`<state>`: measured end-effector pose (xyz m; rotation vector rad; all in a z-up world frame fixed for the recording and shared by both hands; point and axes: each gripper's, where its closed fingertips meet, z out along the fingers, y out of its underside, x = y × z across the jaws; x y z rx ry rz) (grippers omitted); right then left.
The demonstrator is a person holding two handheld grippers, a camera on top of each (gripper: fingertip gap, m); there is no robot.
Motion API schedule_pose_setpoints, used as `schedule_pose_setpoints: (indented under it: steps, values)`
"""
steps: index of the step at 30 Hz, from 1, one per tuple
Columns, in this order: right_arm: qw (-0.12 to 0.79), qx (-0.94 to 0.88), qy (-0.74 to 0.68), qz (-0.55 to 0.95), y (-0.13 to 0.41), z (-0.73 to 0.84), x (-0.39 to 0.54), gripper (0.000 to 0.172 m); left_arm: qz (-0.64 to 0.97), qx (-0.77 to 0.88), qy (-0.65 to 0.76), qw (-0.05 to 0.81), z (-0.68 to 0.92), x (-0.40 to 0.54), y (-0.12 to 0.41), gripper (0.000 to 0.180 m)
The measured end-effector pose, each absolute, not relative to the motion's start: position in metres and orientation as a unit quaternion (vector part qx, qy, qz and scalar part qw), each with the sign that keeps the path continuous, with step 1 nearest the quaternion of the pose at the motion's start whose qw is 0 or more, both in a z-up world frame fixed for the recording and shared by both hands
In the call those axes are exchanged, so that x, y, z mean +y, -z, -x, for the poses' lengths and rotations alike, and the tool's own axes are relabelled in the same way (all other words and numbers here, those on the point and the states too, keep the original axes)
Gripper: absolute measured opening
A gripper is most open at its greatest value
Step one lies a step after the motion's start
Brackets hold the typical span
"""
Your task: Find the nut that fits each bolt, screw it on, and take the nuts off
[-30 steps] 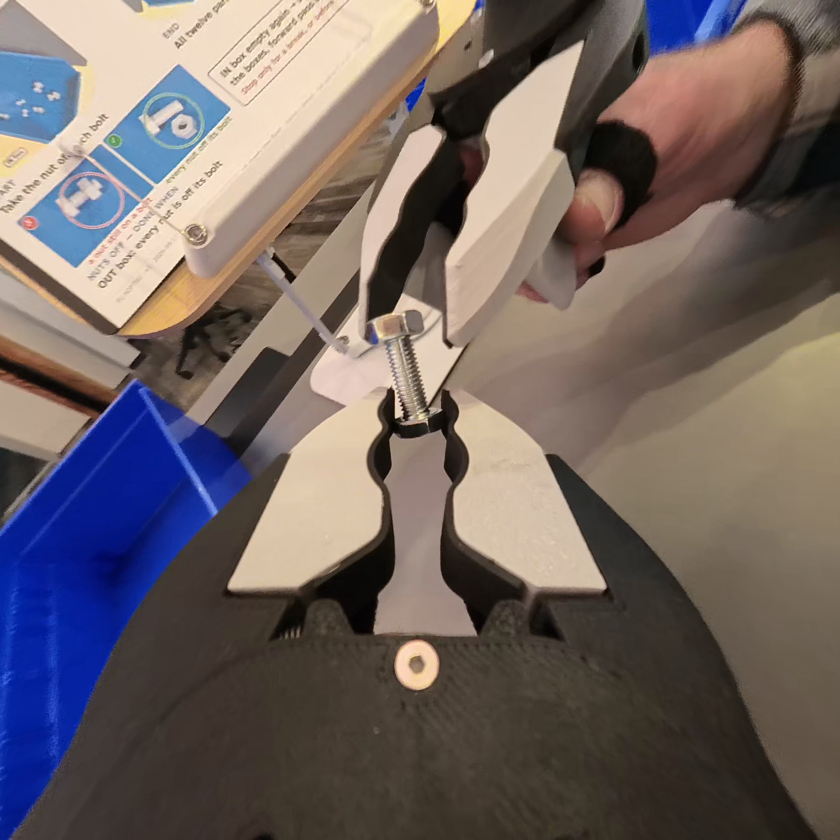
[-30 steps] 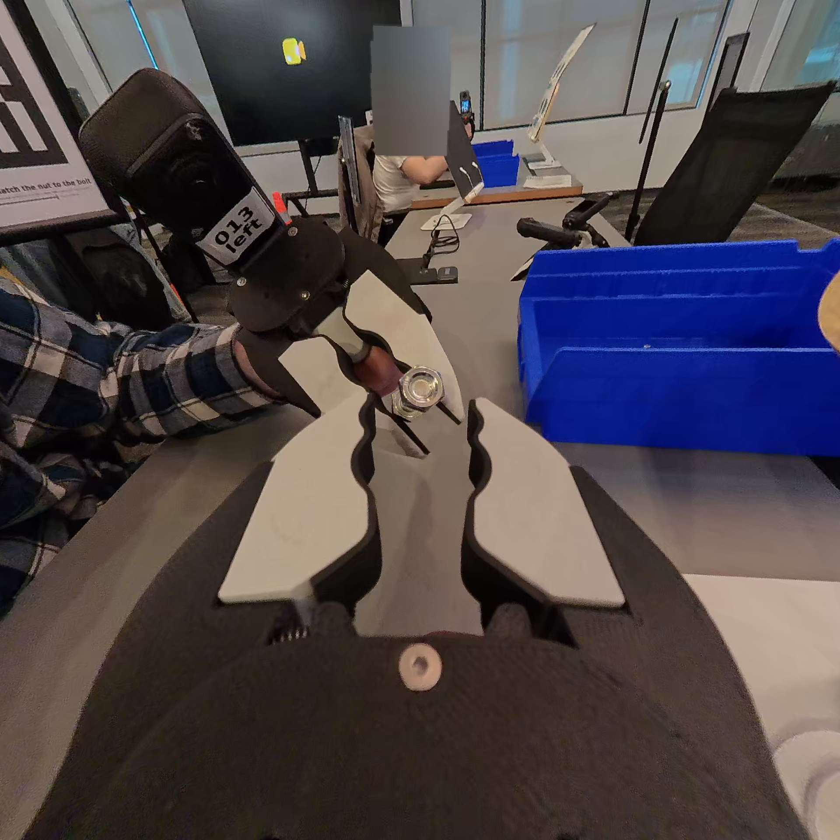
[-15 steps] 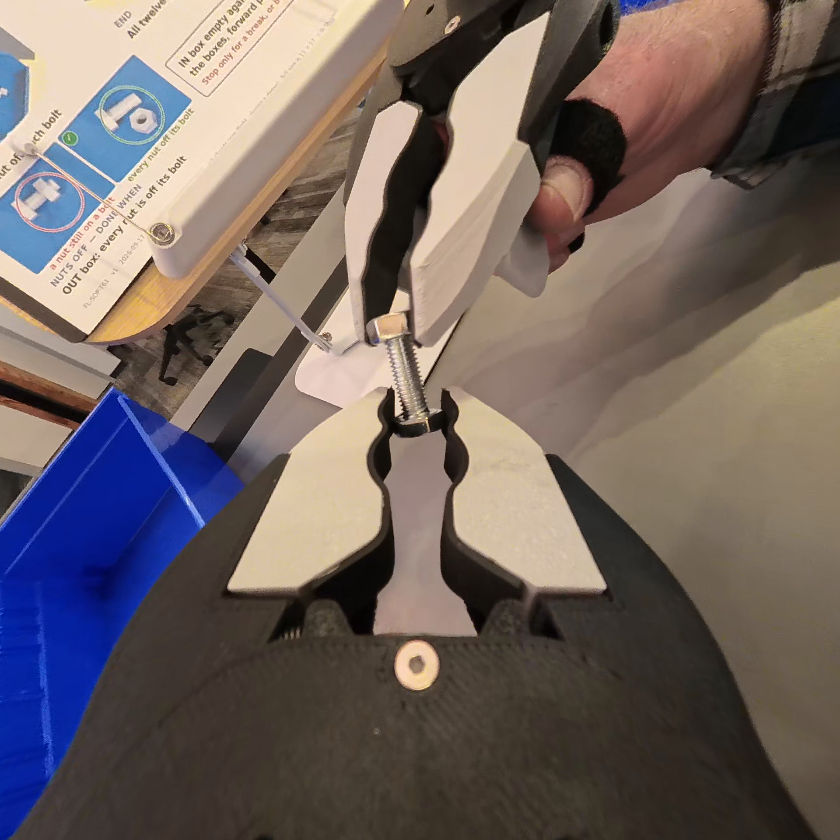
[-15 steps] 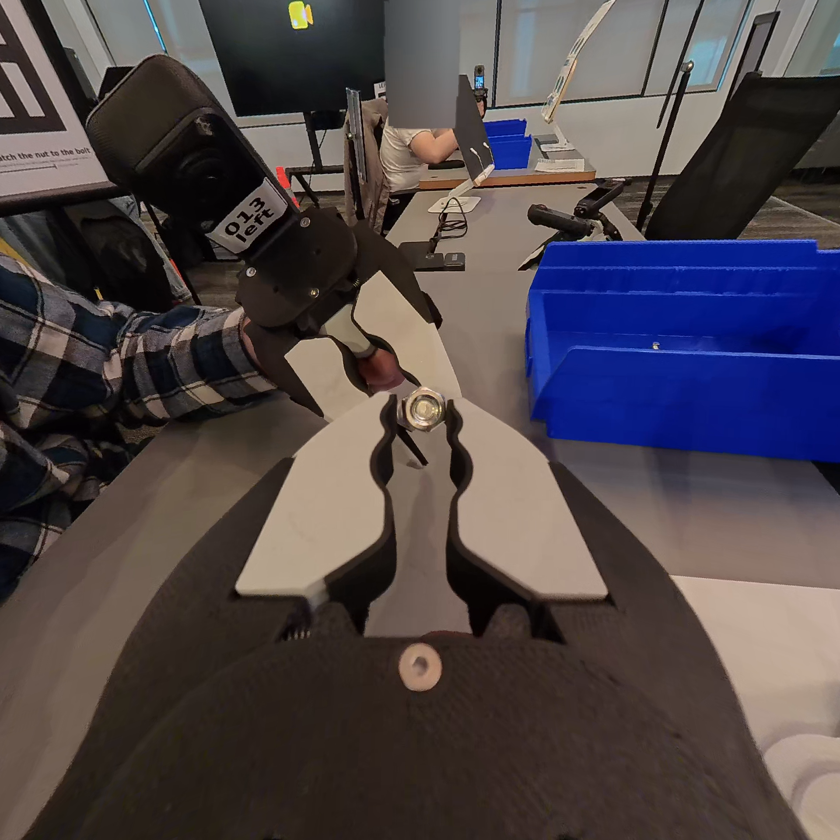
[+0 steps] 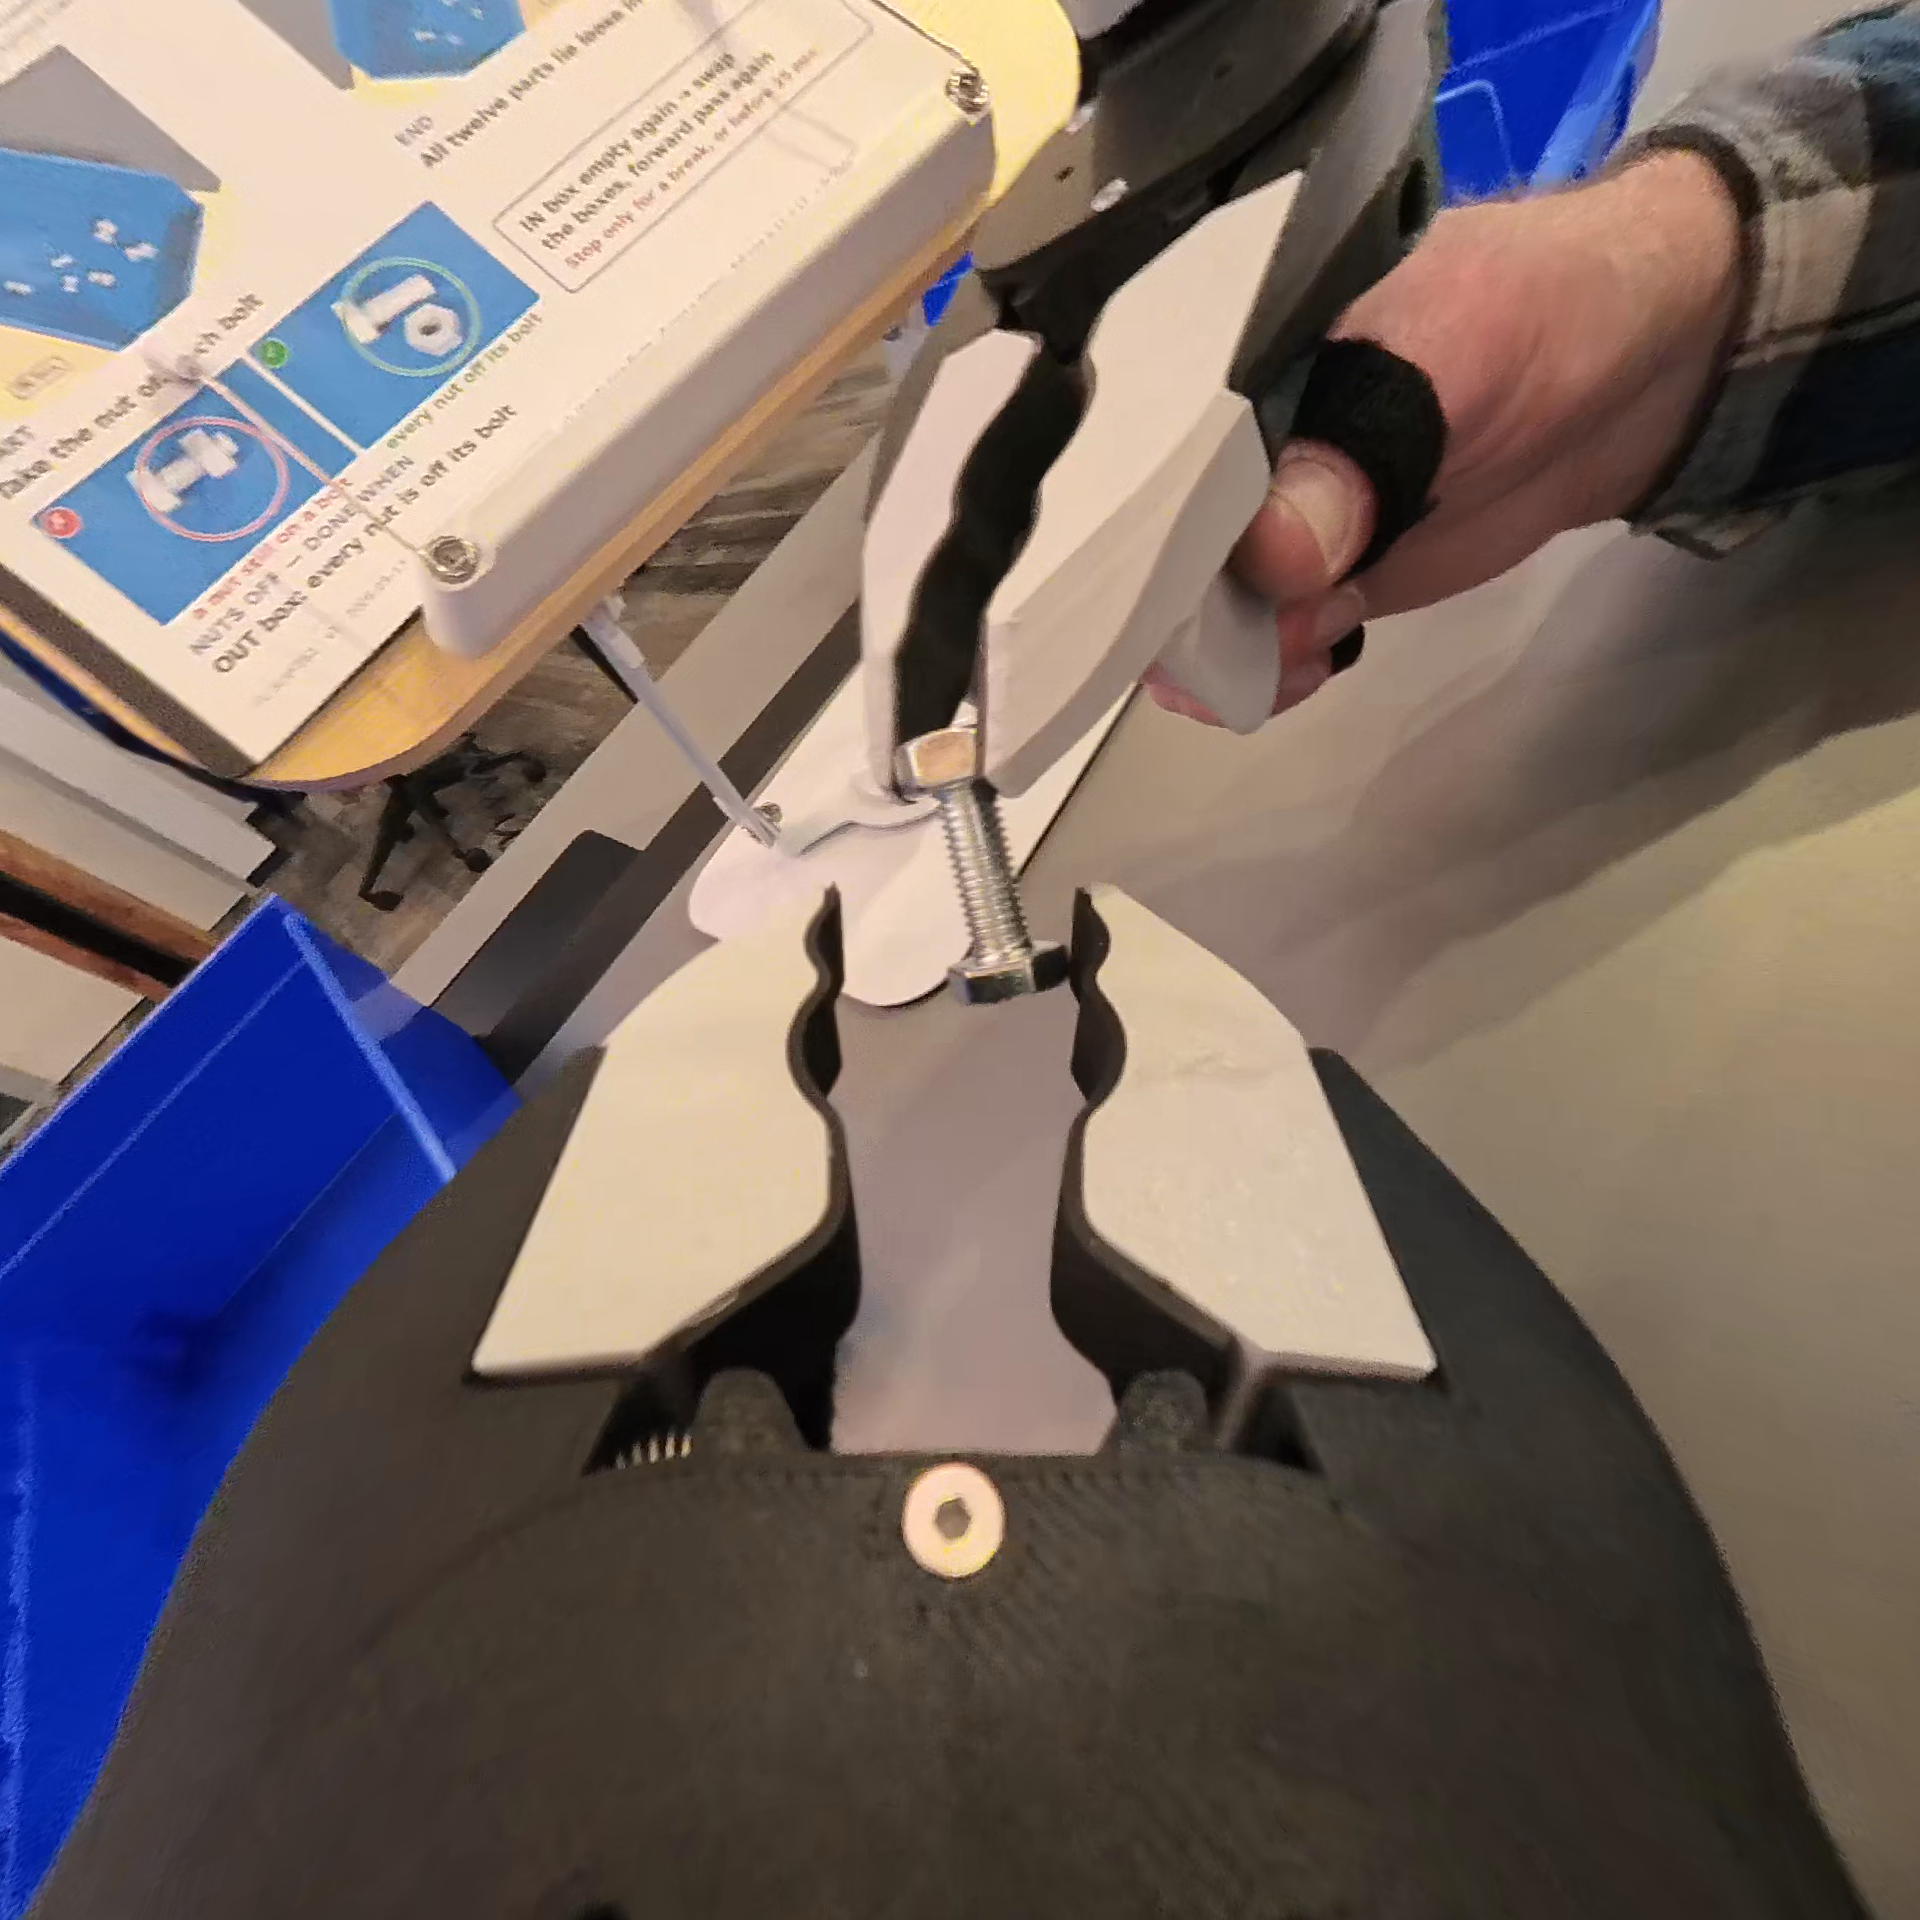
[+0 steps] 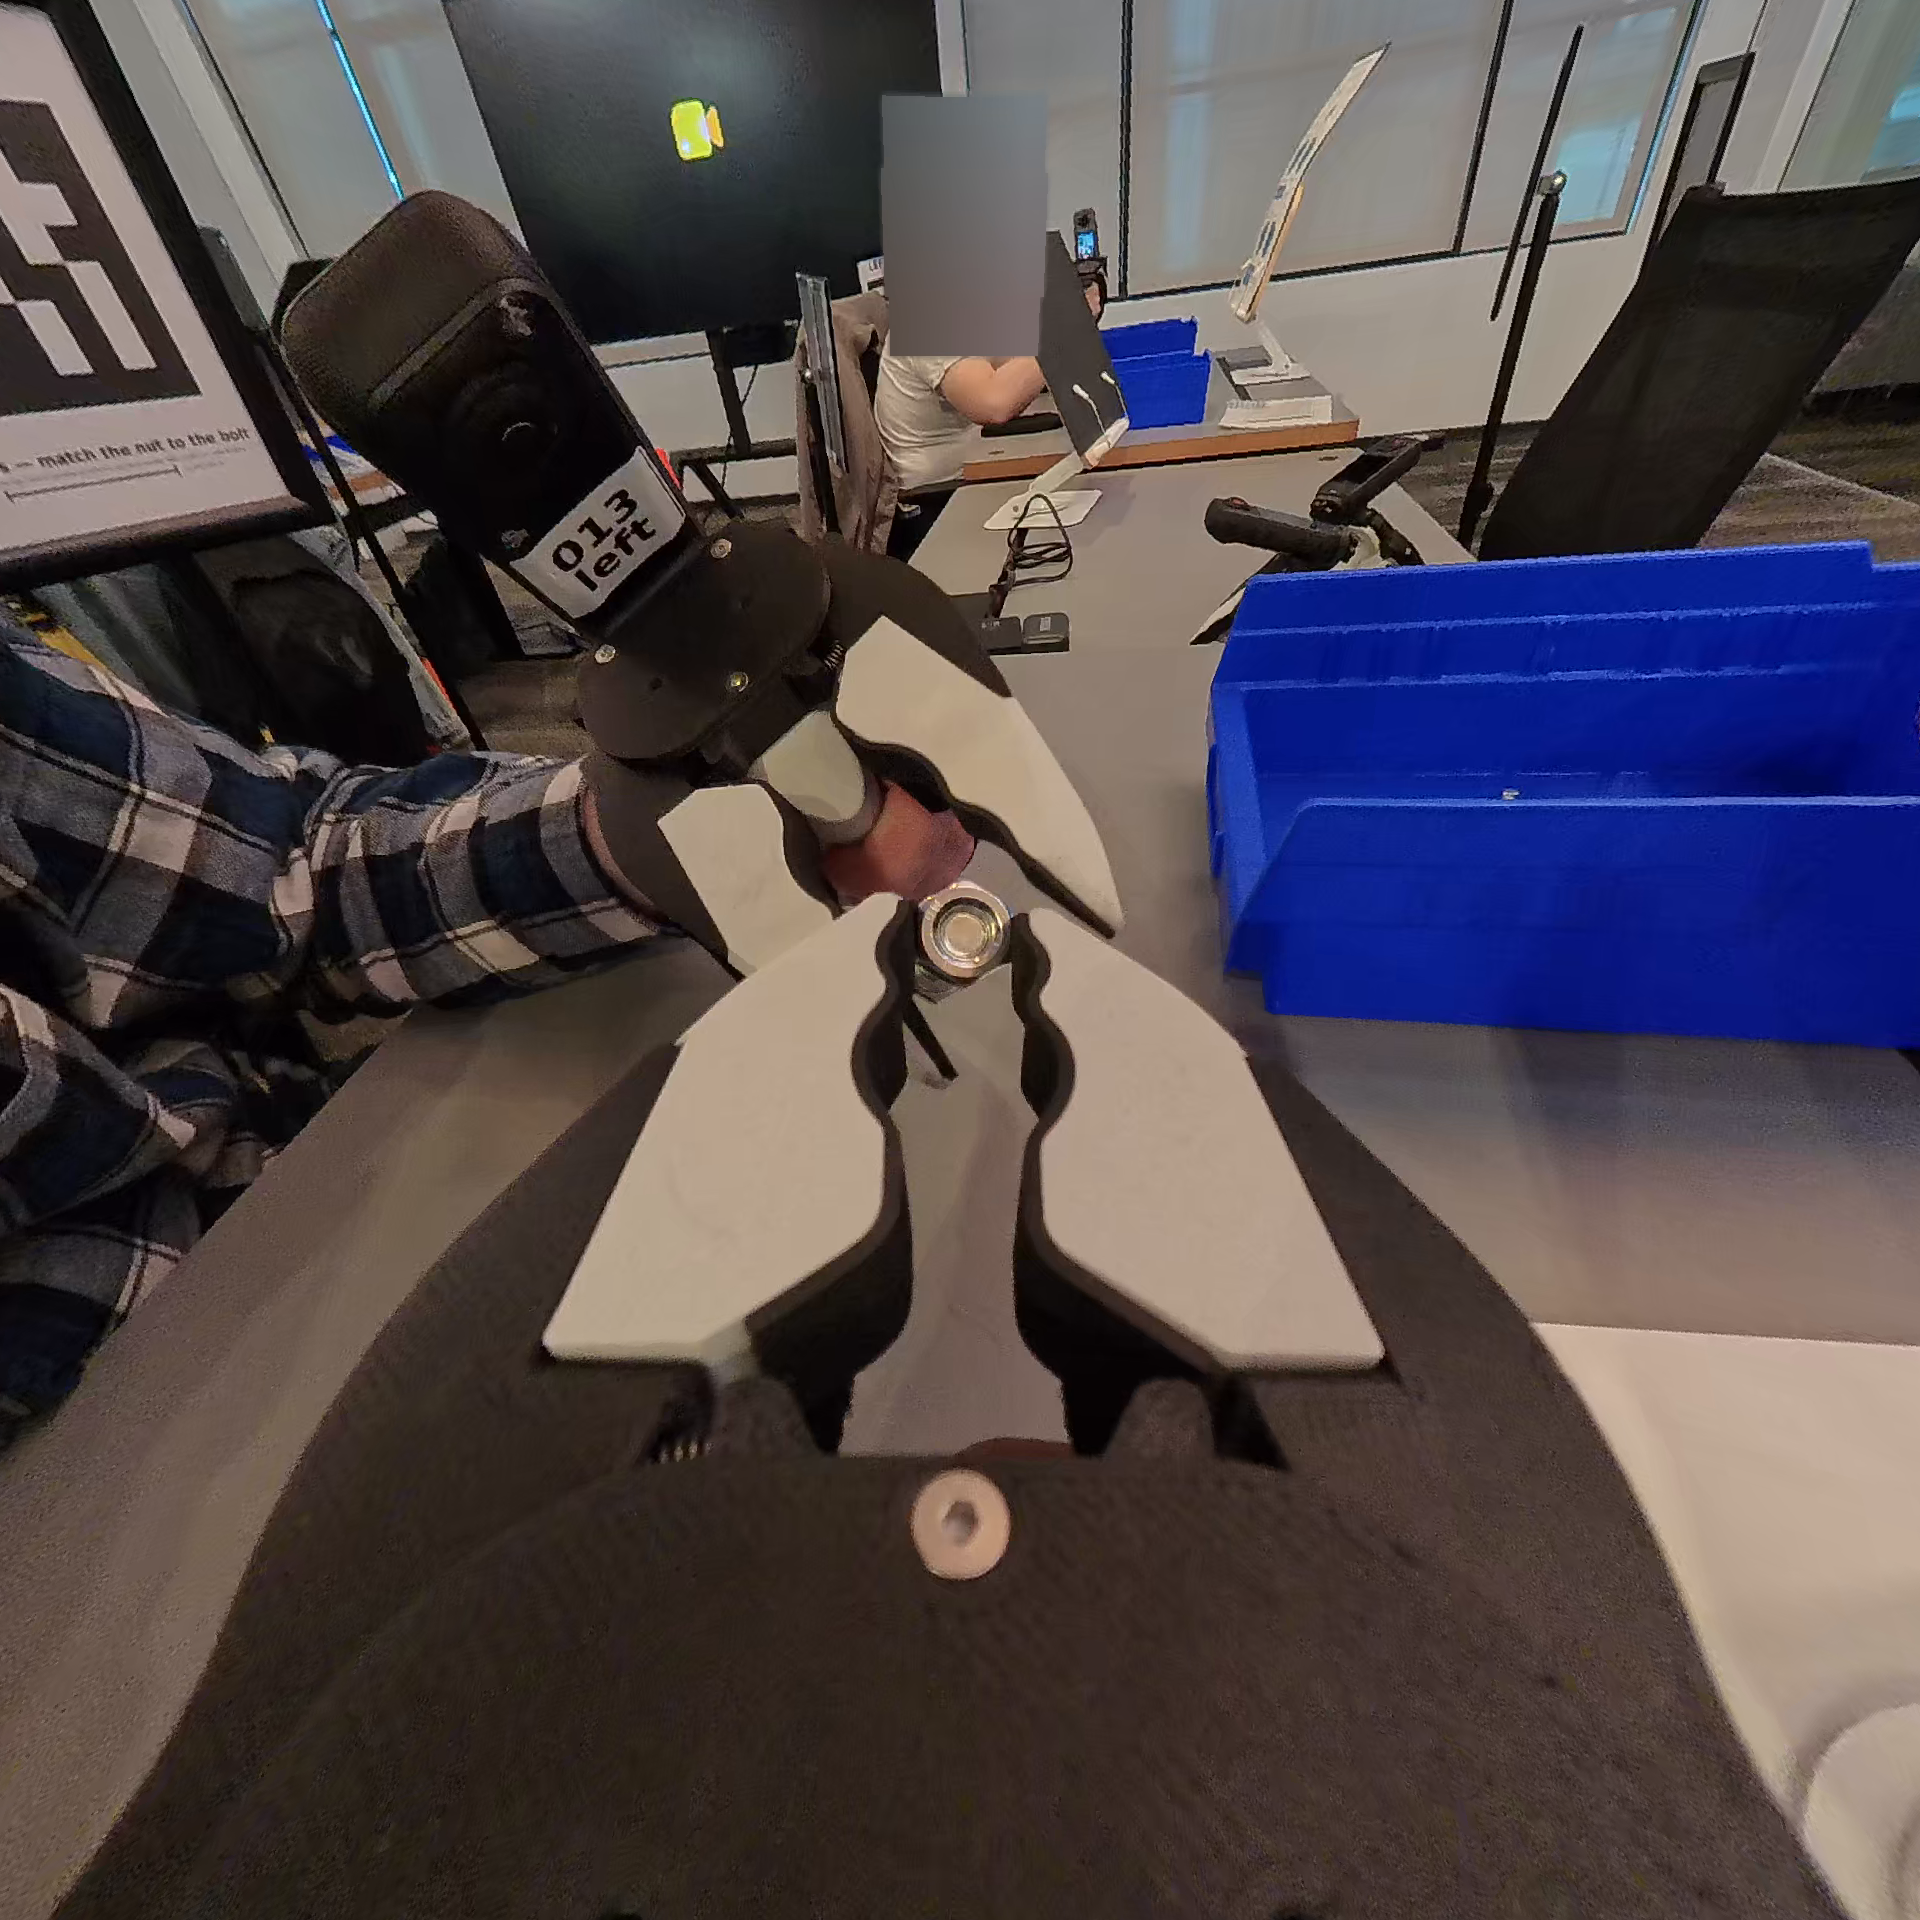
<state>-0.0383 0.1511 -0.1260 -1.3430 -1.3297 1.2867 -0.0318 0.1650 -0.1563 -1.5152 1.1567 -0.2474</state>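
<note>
Left wrist view: your left gripper (image 5: 951, 961) stood released, jaws wide, the nut (image 5: 1006, 977) beside its right finger (image 5: 1195, 1039) only; the right gripper (image 5: 940, 743) clamped the bolt (image 5: 982, 862) by its head. Right wrist view: your right gripper (image 6: 961, 935) was clenched on the bolt (image 6: 964, 930), above the grey table (image 6: 1558, 1143), blue bin (image 6: 1558, 831) near.
</note>
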Motion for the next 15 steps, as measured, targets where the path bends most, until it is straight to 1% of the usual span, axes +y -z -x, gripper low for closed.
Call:
schedule_pose_setpoints:
  steps: [1, 7, 15]
  values:
    - [0.413, -0.526, -0.516, 0.535, 0.1265, 0.0386, 0.1514, 0.018, 0.646, 0.491, 0.105, 0.575, 0.0327, 0.1656, 0.1554, 0.042]
    - [0.409, -0.511, -0.528, 0.541, 0.1292, 0.0393, 0.1535, 0.018, 0.639, 0.501, 0.113, 0.573, 0.0266, 0.1617, 0.1579, 0.047]
    - [0.415, -0.498, -0.537, 0.54, 0.1274, 0.0388, 0.1551, 0.018, 0.638, 0.498, 0.117, 0.576, 0.0245, 0.1632, 0.1599, 0.046]
